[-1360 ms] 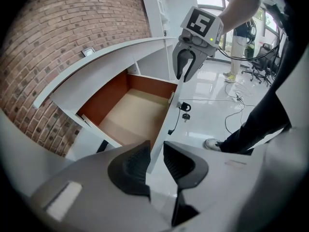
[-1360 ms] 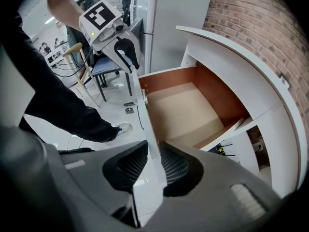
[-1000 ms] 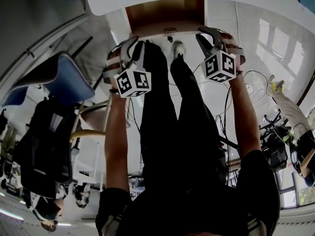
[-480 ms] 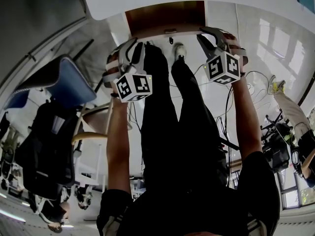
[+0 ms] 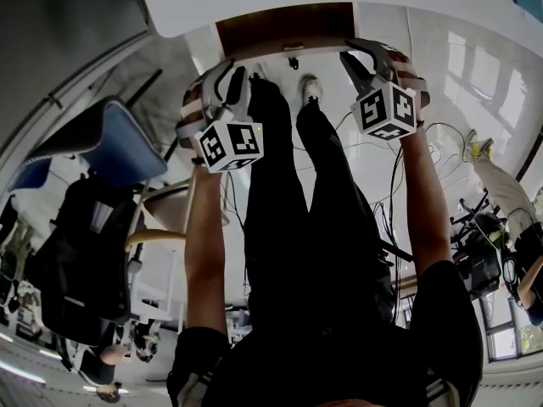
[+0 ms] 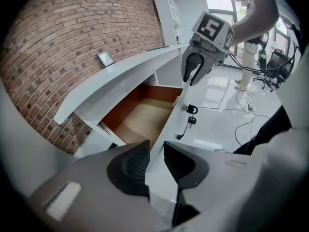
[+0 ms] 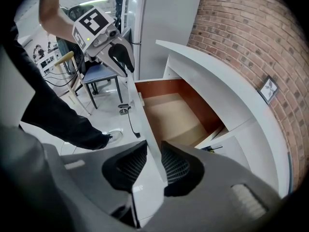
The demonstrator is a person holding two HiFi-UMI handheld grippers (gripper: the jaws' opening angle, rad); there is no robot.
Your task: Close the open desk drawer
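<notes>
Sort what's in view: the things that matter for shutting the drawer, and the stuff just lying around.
For the job:
- open drawer
- drawer front, clamped by both tongs
- left tongs
- right tongs

Just lying about:
- blue chair
- floor cables
- picture frame on the desk

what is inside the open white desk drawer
The white desk drawer shows a bare tan floor and reddish-brown side walls, with nothing lying on it. Its rear part is covered by the curved white desk top.
</notes>
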